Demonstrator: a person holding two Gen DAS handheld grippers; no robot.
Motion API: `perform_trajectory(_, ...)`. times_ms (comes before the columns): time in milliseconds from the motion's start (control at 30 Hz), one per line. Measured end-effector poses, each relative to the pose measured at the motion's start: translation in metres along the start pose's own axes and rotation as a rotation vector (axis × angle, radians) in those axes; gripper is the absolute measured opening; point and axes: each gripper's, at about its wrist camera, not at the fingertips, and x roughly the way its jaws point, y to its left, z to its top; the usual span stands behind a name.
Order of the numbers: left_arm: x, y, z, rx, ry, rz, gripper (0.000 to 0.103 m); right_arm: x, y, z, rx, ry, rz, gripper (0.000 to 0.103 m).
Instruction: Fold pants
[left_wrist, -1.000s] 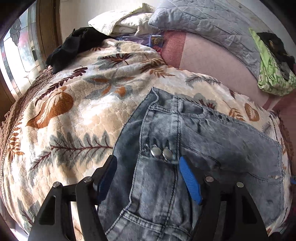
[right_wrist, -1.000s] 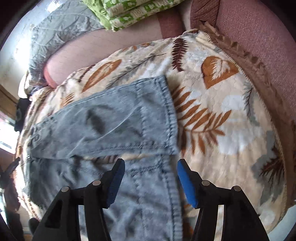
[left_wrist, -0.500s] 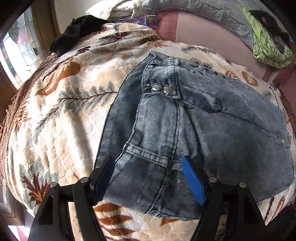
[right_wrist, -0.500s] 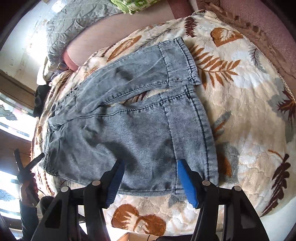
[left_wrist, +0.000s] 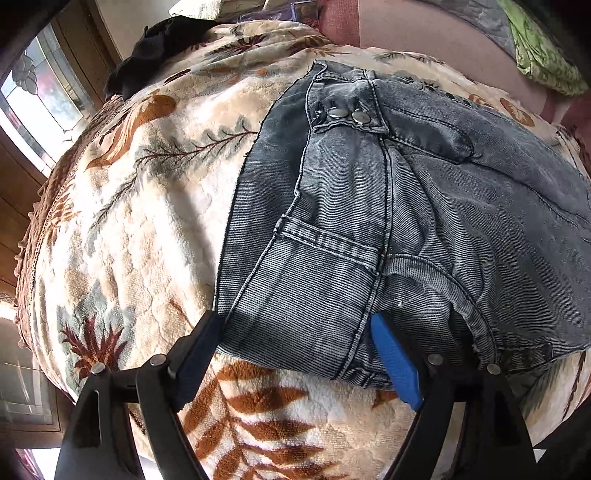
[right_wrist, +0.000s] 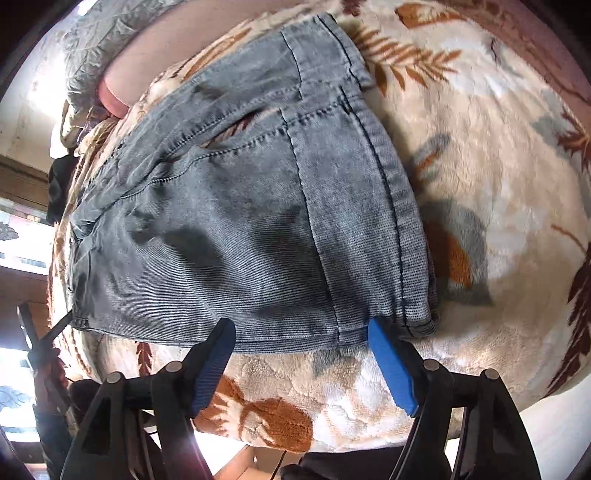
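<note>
Lying on one leaf-print blanket (left_wrist: 140, 236), one pair of pants (left_wrist: 406, 229); both grippers' jaws opening, holding nothing.

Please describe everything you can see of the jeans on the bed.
The jeans are faded grey-blue denim with dark stitching. They lie flat on a leaf-patterned blanket, front up. The waistband, with two metal buttons, shows in the left view, and both hemmed leg ends in the right view, side by side. They look folded short. Both grippers hover over the near edge, jaws opening, not gripping.
</note>
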Motion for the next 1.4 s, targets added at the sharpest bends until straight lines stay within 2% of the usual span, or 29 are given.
perform_trajectory(67, -0.015, 0.004, 0.003, -0.033, -0.035, -0.055, 0.083, -0.015, 0.009, 0.002, -0.026, -0.037, 0.044, 0.079)
perform_trajectory(233, -0.057, 0.015, 0.022, -0.111, -0.179, -0.097, 0.083, -0.056, 0.013, 0.016, 0.024, -0.216, 0.113, 0.079)
perform_trajectory(333, -0.074, 0.018, 0.038, -0.165, -0.254, -0.135, 0.083, -0.067, 0.020, 0.029, 0.027, -0.287, 0.084, 0.079)
perform_trajectory(400, -0.077, 0.014, 0.056, -0.175, -0.269, -0.153, 0.083, -0.065, 0.023, 0.040, 0.025, -0.295, 0.076, 0.079)
perform_trajectory(600, -0.052, 0.018, 0.100, -0.202, -0.211, -0.225, 0.083, -0.060, 0.002, 0.088, 0.079, -0.281, 0.131, 0.079)
perform_trajectory(800, -0.011, 0.022, 0.156, -0.209, -0.147, -0.246, 0.083, -0.046, -0.020, 0.180, 0.099, -0.238, 0.133, 0.079)
perform_trajectory(900, 0.010, 0.017, 0.186, -0.197, -0.122, -0.218, 0.083, -0.029, -0.030, 0.230, 0.121, -0.207, 0.102, 0.079)
perform_trajectory(1033, 0.035, 0.000, 0.223, -0.152, -0.103, -0.218, 0.083, 0.002, -0.032, 0.277, 0.093, -0.172, 0.008, 0.077)
perform_trajectory(1100, 0.047, -0.006, 0.238, -0.144, -0.089, -0.219, 0.083, 0.017, -0.033, 0.292, 0.068, -0.154, -0.027, 0.069)
perform_trajectory(1233, 0.074, -0.009, 0.263, -0.155, -0.050, -0.252, 0.083, 0.039, -0.038, 0.304, 0.055, -0.127, -0.048, 0.069)
perform_trajectory(1333, 0.091, -0.004, 0.279, -0.178, -0.038, -0.240, 0.083, 0.047, -0.037, 0.306, 0.029, -0.111, -0.048, 0.059)
perform_trajectory(1400, 0.101, 0.003, 0.286, -0.221, -0.018, -0.259, 0.083, 0.050, -0.037, 0.307, 0.019, -0.109, -0.051, 0.054)
